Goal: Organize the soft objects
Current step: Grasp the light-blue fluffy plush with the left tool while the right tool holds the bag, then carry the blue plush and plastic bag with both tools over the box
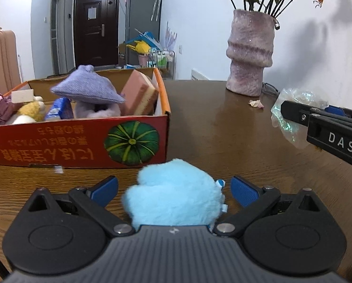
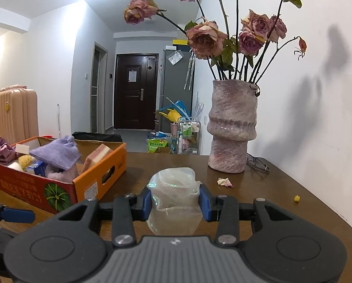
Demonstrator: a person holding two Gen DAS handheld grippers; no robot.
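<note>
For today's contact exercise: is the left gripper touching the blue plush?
Apart. The left wrist view shows the left gripper with both blue pads clear of the blue plush, table visible between.

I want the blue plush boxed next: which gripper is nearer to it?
Left. The left gripper has the blue plush between its open fingers, pads not pressing it. The right gripper is off to the side, shut on an iridescent scrunchie.
</note>
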